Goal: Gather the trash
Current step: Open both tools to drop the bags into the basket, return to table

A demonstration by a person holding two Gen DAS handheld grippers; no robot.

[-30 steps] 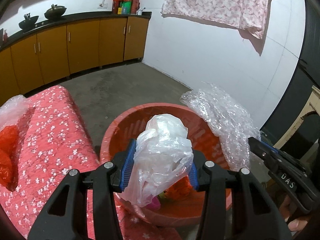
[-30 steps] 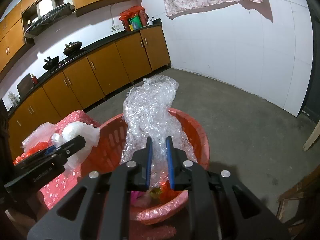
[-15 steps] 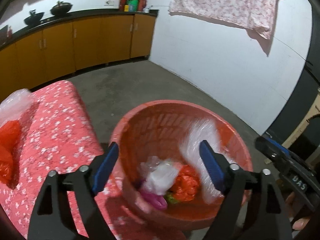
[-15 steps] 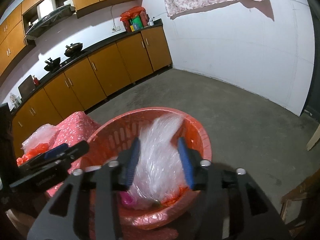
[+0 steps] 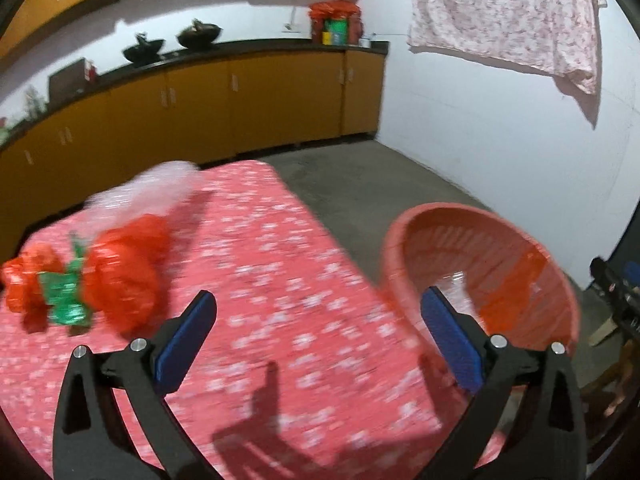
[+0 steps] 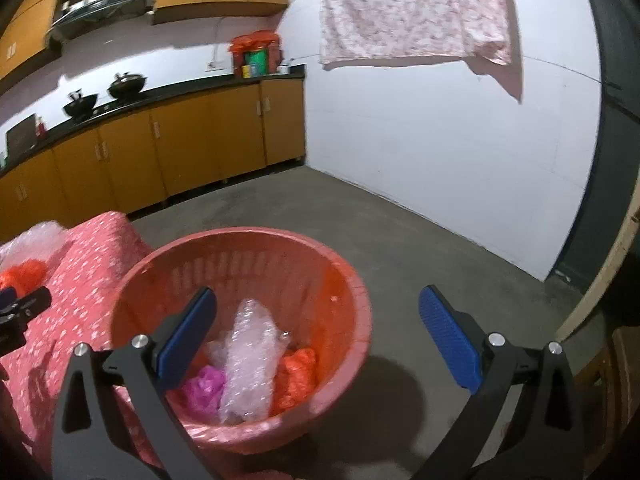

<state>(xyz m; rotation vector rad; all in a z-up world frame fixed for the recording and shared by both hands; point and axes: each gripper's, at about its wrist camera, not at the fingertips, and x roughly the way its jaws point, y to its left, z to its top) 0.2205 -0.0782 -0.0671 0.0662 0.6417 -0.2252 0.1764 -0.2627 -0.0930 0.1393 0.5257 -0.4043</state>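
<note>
Both jaws just opened wide, nothing between them: left gripper point(image 5: 316, 344) over the table point(image 5: 280, 280), right gripper point(image 6: 318, 338) above the basket point(image 6: 248, 240). Bubble wrap point(image 6: 248, 360) lies in the basket; red bags point(image 5: 120, 276) on the table

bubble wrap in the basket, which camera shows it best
The right wrist view: it looks down into the basket, showing the bubble wrap lying among other bags. The left wrist view catches only a blurred sliver behind a claw finger.
</note>
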